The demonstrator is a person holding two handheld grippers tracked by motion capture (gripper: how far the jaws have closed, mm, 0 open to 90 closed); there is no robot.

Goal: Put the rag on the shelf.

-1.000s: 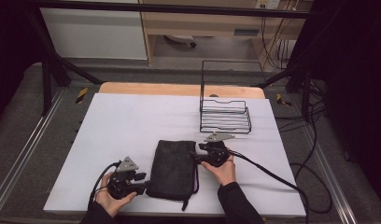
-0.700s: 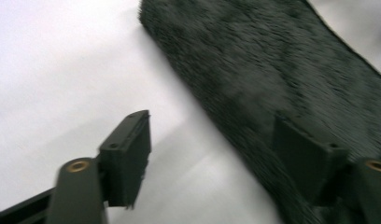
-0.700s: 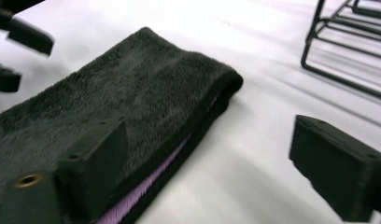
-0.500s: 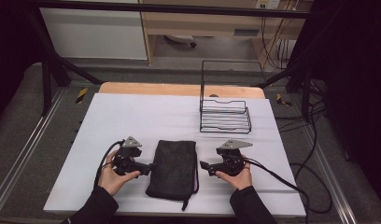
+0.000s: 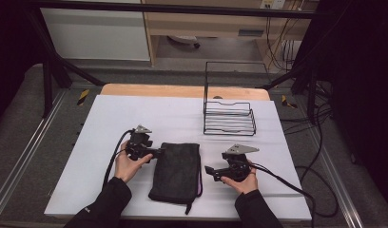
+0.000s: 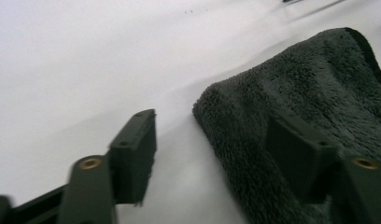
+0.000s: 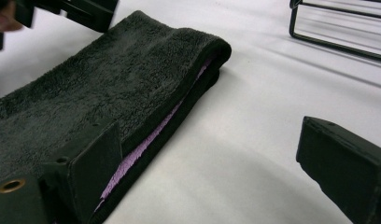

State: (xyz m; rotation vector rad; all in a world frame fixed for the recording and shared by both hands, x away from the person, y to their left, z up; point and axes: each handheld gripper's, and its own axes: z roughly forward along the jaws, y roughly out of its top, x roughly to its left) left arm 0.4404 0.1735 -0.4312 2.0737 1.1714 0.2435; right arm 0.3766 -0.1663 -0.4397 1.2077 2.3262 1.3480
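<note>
towel (image 5: 178, 172) (purple lining half hidden) | left gripper (image 5: 160, 153) closing, empty | right gripper (image 5: 209, 170) wide, empty

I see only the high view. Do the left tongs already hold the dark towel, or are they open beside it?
Observer: They do not hold it. In the left gripper view the left tongs are open and have just been closing. The corner of the towel lies between the jaws, not squeezed.
Operator: And the right tongs?
Observer: The right tongs are open and have just been opening. One jaw is by the towel's long edge, the other over the bare table.
Operator: Is the towel a single layer?
Observer: No, it is folded. A purple inner layer shows along that edge.
</note>
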